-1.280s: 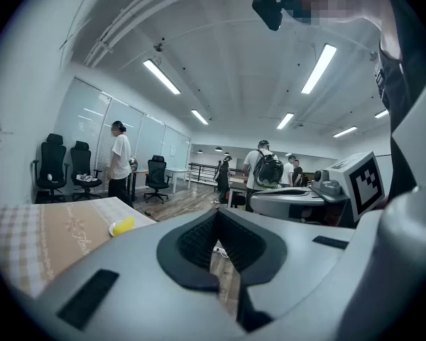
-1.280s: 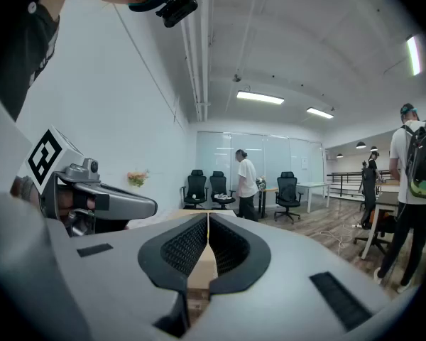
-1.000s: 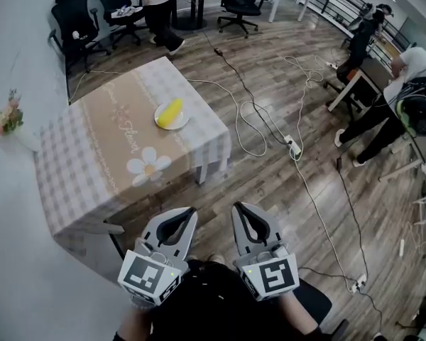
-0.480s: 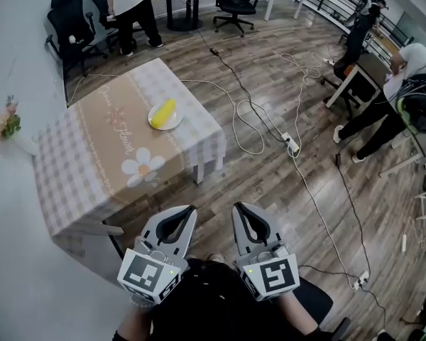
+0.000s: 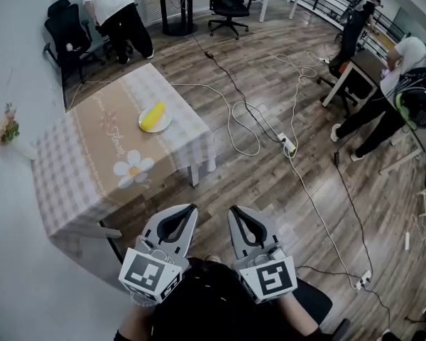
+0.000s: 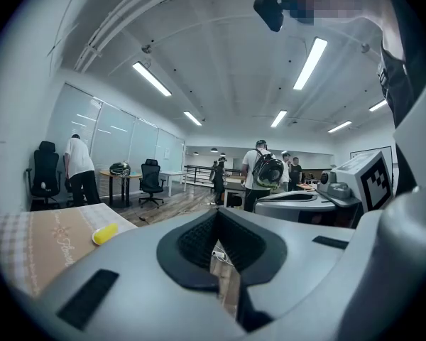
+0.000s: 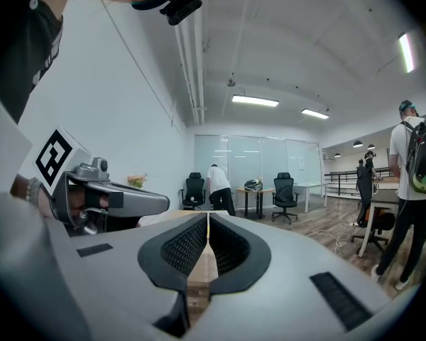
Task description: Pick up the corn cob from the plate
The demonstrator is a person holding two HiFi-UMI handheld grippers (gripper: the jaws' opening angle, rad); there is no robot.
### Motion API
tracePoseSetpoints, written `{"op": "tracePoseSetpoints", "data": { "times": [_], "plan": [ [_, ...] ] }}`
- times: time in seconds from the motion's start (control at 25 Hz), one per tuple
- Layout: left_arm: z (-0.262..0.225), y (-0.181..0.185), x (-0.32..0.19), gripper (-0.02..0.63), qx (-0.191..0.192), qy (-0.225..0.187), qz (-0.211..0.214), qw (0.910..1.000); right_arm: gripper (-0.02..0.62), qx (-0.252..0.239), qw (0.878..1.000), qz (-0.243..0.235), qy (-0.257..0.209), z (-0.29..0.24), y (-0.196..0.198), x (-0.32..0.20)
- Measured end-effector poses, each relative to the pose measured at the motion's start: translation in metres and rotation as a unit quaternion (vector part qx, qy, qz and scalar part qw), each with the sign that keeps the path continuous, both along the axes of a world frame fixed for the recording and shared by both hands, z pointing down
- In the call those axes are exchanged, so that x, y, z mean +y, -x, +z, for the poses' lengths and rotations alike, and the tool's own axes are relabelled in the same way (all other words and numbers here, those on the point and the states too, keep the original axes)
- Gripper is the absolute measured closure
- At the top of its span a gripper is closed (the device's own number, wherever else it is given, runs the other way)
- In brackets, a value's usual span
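A yellow corn cob (image 5: pixel 154 115) lies on a small white plate (image 5: pixel 160 126) near the far right edge of a low table with a checked cloth (image 5: pixel 78 169). Both grippers are held close to my body, well short of the table. The left gripper (image 5: pixel 192 208) is shut with nothing in it. Beside it, the right gripper (image 5: pixel 234 208) is also shut and holds nothing. In the left gripper view the corn cob (image 6: pixel 105 233) shows small at the left, far beyond the shut left gripper (image 6: pixel 216 217). The right gripper view shows its shut jaws (image 7: pixel 208 216) and the left gripper's body (image 7: pixel 106 199).
Wooden floor with white cables and a power strip (image 5: pixel 290 145) lies right of the table. A flower vase (image 5: pixel 8 130) stands by the left wall. Office chairs (image 5: pixel 69 38), a round table and a bending person (image 5: pixel 117 13) are at the back. Other people and desks stand at right.
The table with the plate and corn has slid toward the upper left of the head view. The person at the back has walked left to the chairs. Both grippers stay shut.
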State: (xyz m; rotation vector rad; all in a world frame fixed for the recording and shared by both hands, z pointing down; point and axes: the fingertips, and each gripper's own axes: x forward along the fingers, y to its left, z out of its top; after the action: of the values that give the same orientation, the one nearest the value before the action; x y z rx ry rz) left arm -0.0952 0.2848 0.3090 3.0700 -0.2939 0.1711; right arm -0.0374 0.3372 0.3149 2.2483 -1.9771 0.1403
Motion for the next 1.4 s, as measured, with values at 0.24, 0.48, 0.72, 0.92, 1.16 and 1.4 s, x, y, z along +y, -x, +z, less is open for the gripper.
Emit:
{"op": "tracePoseSetpoints", "data": {
  "times": [0.24,0.48,0.72,0.92,1.16,1.4],
  "plan": [
    [-0.001,-0.006,0.017,0.594,0.001,-0.01,-0.001,1.0,0.551,-0.009,1.0,0.011,-0.01,0.005,-0.009,0.017],
    [0.002,-0.004,0.024,0.594,-0.007,-0.014,-0.004,0.9999,0.551,-0.027,0.999,0.001,-0.026,0.012,-0.013,0.023],
    [0.009,-0.013,0.019,0.594,-0.009,-0.008,0.002,0.9999,0.551,-0.027,0.999,0.008,-0.021,0.019,-0.02,0.021],
    [0.012,-0.028,0.001,0.594,-0.006,-0.008,0.014,0.9999,0.551,-0.026,0.999,0.017,-0.016,0.024,-0.031,0.005],
    [0.011,-0.053,-0.028,0.594,-0.002,-0.003,0.021,0.9998,0.551,-0.014,0.999,0.028,-0.003,0.019,-0.055,-0.024],
    [0.015,-0.071,-0.069,0.594,-0.002,-0.003,0.025,0.9997,0.551,-0.015,0.999,0.029,-0.009,0.022,-0.075,-0.066]
  ]
}}
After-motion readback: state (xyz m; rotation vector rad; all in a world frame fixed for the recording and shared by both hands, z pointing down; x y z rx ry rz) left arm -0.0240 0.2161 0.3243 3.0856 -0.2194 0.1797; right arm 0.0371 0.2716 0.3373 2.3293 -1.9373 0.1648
